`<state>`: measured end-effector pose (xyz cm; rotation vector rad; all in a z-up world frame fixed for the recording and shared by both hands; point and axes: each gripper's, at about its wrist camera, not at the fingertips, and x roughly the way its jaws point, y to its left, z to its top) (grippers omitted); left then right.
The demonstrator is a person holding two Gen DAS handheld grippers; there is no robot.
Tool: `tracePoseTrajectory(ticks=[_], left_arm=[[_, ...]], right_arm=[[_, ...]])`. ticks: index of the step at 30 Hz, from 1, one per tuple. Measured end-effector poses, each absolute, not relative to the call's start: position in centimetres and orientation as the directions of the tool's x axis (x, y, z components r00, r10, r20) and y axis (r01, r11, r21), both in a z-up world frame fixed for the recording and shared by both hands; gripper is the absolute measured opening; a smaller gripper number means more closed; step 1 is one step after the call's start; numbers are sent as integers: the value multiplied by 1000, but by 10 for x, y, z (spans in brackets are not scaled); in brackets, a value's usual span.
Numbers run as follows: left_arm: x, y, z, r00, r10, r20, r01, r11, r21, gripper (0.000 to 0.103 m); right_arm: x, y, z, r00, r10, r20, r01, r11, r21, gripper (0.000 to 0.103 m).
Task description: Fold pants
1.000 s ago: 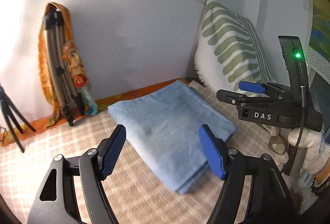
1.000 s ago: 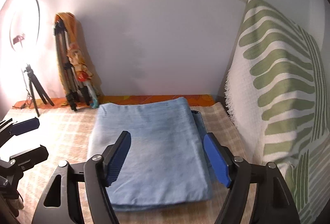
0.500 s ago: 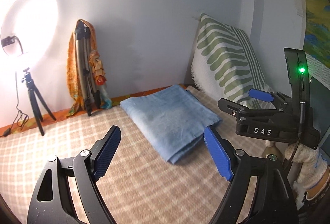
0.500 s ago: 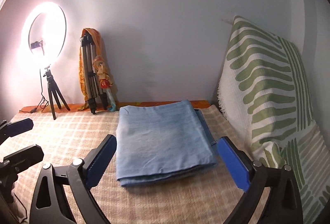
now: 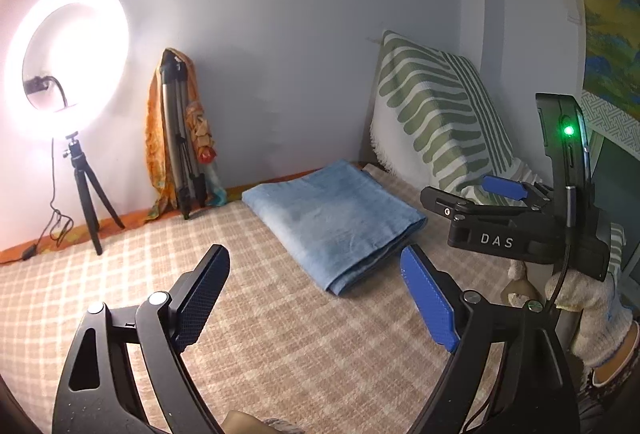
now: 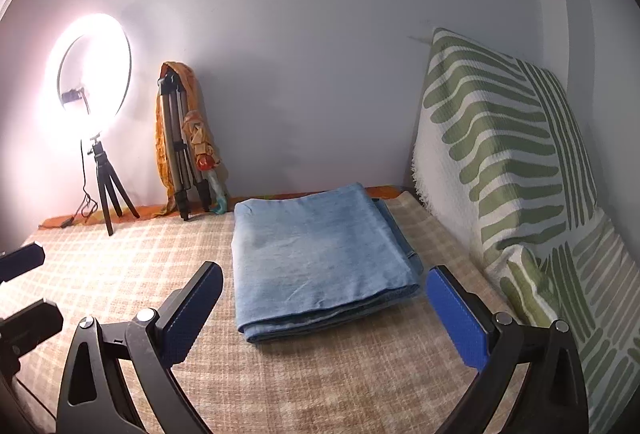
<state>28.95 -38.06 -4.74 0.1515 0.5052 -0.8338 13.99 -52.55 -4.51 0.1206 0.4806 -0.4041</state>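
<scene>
The light blue pants (image 5: 332,218) lie folded into a flat rectangle on the checked bed cover, near the far wall; they also show in the right wrist view (image 6: 320,262). My left gripper (image 5: 320,302) is open and empty, held above the cover, short of the pants. My right gripper (image 6: 324,310) is open and empty, its fingers apart just in front of the folded edge. The right gripper also shows at the right of the left wrist view (image 5: 480,194), beside the pants.
A green-striped pillow (image 6: 504,162) leans against the wall to the right of the pants. A lit ring light on a small tripod (image 6: 92,82) and a folded tripod with orange cloth (image 6: 180,138) stand at the far left. The checked cover (image 5: 120,282) stretches to the left.
Both grippers have pulled back and away from the folded pants, which now look smaller and farther off. The ring light has come into view. The pants have not moved.
</scene>
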Motion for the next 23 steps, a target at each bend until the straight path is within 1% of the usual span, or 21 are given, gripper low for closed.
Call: tracePoseTrajectory(ticks=[1,3,4,5,9,14,18,23], left_arm=[[288,-380,-47,573,-662,-484,735,676,-54,88],[286,-380,-46,591,-646,-483,724,688,-36,93],[285,-379,-45,600,-640,-479,718,695,-30,99],[285,-378,-45,603,-641,-475,716,697,-32,102],[283,-375,-43,596,-654,-466,719,693,-52,102],[282,-377,-45,603,-623,-498,707,707,-29,102],[281,-376,-47,611,-615,-498,705,709,-11,102],[281,-375,-49,598,-628,-499,717,697,-18,102]], right_arm=[[139,-526,-46,809,-348,-473,407,913,24,103],[137,-528,-48,806,-351,-477,413,910,28,103],[137,-529,-48,804,-354,-478,417,909,27,103],[135,-529,-49,802,-358,-478,421,907,27,103],[131,-530,-49,798,-367,-478,431,902,27,103],[128,-531,-50,792,-381,-476,446,895,26,103],[129,-531,-51,791,-384,-476,448,894,24,103],[130,-530,-52,790,-383,-479,446,895,20,103]])
